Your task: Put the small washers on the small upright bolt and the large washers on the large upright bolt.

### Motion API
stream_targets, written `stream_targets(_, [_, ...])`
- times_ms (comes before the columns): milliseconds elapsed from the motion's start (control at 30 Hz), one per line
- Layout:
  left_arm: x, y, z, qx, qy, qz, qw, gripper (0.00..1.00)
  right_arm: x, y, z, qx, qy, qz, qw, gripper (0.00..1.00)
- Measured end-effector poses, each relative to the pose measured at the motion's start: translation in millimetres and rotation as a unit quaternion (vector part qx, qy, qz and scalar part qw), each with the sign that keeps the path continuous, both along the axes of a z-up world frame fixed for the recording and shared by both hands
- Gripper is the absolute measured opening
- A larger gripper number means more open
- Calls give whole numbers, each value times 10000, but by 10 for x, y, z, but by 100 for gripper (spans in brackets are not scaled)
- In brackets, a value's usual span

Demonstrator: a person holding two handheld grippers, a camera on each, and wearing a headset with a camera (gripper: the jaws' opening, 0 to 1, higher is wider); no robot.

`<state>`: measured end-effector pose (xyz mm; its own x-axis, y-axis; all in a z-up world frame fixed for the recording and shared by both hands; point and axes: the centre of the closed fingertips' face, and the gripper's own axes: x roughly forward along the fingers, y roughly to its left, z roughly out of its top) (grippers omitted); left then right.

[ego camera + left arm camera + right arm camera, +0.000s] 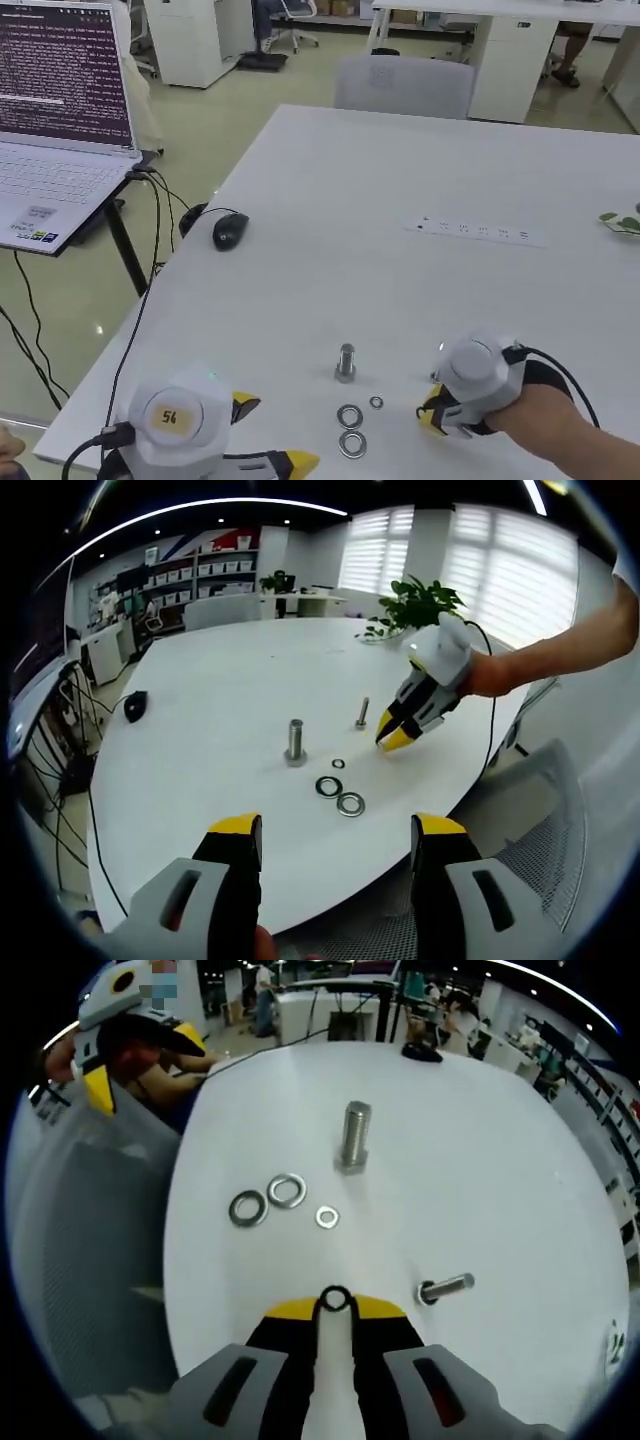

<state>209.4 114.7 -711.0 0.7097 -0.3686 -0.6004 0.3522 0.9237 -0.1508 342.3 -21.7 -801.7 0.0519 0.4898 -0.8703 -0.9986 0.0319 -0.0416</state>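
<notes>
Head view high, facing down; gripper views low, opposing, share large bolt [295,740]

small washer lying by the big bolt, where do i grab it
Probably across its outer rim, coming straight down from above: the small washer lies flat on the table, so only its thin edge offers opposite sides. The open left claw seems free.
</notes>
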Motion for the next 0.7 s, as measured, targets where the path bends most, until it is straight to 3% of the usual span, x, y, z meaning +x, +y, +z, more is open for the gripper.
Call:
stream_targets(300, [6,-34,3,-17,-13,-33,10000,60,257,-181,211,30,-190,-273,9994,13])
stream_targets(700, [14,-26,14,-5,-22,-38,10000,60,584,-127,466,42,-470,-240,9986,13])
